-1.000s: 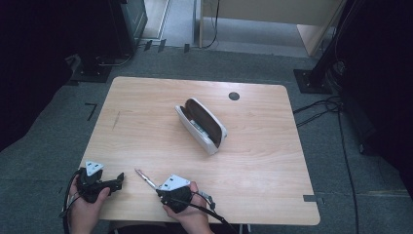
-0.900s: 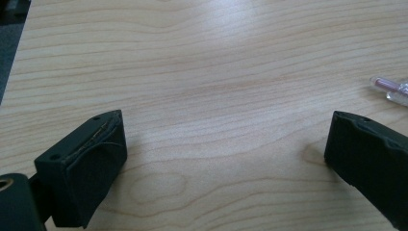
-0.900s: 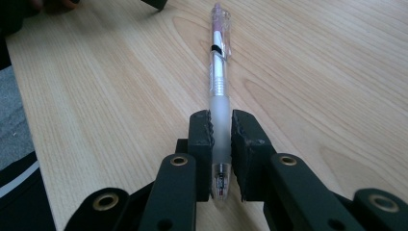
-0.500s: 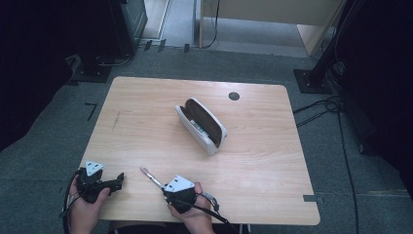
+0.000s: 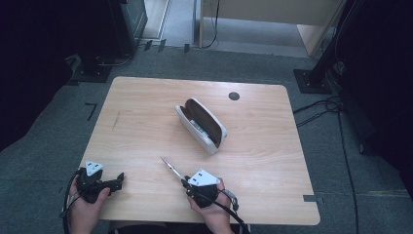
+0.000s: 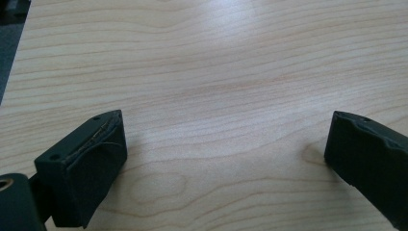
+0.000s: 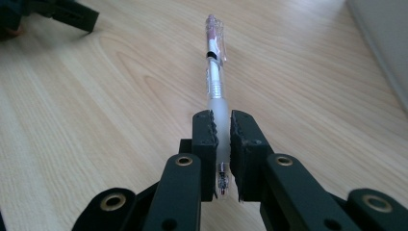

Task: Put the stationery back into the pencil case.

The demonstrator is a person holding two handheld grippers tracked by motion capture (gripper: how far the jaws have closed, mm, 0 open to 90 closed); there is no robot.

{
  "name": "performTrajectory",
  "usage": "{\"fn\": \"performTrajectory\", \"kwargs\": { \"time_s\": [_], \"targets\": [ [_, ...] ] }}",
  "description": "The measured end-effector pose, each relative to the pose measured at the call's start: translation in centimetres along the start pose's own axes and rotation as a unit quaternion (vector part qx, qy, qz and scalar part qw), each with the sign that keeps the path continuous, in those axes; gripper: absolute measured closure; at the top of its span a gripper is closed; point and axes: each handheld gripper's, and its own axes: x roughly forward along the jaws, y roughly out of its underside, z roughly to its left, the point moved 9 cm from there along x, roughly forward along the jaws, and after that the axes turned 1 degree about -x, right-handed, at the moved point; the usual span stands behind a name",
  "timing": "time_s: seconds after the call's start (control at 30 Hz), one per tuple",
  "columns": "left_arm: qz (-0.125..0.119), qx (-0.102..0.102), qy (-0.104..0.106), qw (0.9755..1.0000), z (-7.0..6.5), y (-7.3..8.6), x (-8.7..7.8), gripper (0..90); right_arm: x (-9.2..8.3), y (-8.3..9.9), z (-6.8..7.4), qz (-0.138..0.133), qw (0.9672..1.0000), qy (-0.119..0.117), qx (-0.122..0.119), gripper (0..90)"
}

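Observation:
A clear plastic pen (image 7: 215, 72) with a frosted grip sticks out forward from my right gripper (image 7: 221, 130), whose jaws are shut on its grip end. From above, the pen (image 5: 171, 168) points up-left from the right gripper (image 5: 187, 181) near the table's front edge. An open white glasses case (image 5: 202, 125) with a brown lining lies at the table's middle, apart from both grippers. My left gripper (image 5: 117, 181) rests at the front left, its jaws wide apart over bare wood (image 6: 226, 139) with nothing between them.
The wooden table (image 5: 146, 112) has a dark round cable hole (image 5: 234, 96) near its far edge. Grey carpet, cables and dark stands surround the table. In the right gripper view the case's white side (image 7: 385, 43) lies at the right and the other gripper (image 7: 57, 14) at the top left.
My right gripper has moved to the right along the front edge and lifted slightly, carrying the pen with it. The left gripper and the case have stayed put.

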Motion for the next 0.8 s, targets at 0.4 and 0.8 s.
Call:
{"fn": "performTrajectory", "kwargs": {
  "time_s": [0.4,0.8],
  "targets": [
    [0.000,0.000,0.000,1.0000,0.0,0.0,0.0,1.2,-3.2,-2.4,-3.0,-0.035,0.9992,0.015,0.012,81.7],
    [0.000,0.000,0.000,1.0000,0.0,0.0,0.0,1.2,-6.0,-7.4,-7.4,-0.076,0.9958,0.049,0.016,81.7]
  ]
}}
